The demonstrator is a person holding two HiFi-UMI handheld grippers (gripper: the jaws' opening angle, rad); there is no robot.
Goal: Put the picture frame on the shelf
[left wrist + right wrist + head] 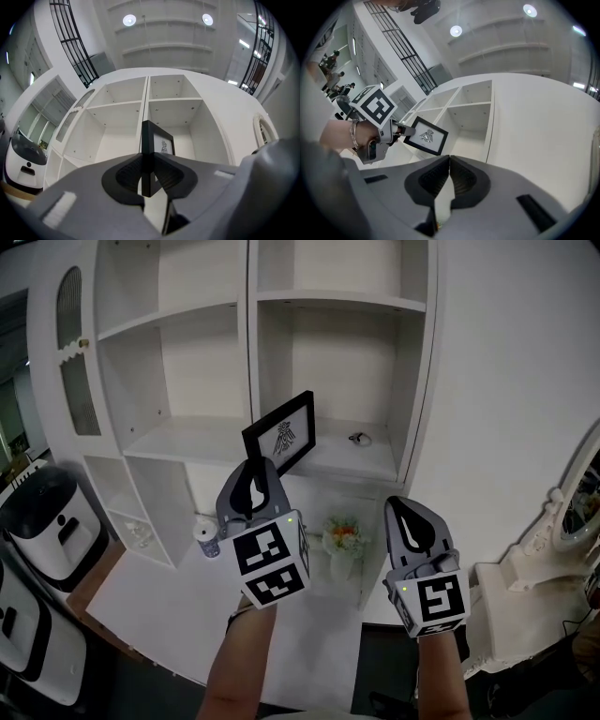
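The picture frame point(281, 432) is black with a white mat and a small dark drawing. My left gripper point(251, 468) is shut on its lower left edge and holds it tilted in front of the white shelf unit point(249, 334), near the middle shelf board point(361, 462). In the left gripper view the frame point(158, 140) stands edge-on between the pads of the left gripper point(149, 161). The right gripper view shows the frame point(426, 136) from the side, held by the left gripper point(377, 123). My right gripper point(409, 512) hangs lower right, shut, with nothing between its jaws point(450, 161).
A small ring-like object point(360, 438) lies on the middle shelf board at the right. Below on the white counter point(187, 606) stand a vase of flowers point(342, 540) and a small bottle point(208, 538). A white-and-black appliance point(47, 521) is at the left, an ornate mirror point(577, 493) at the right.
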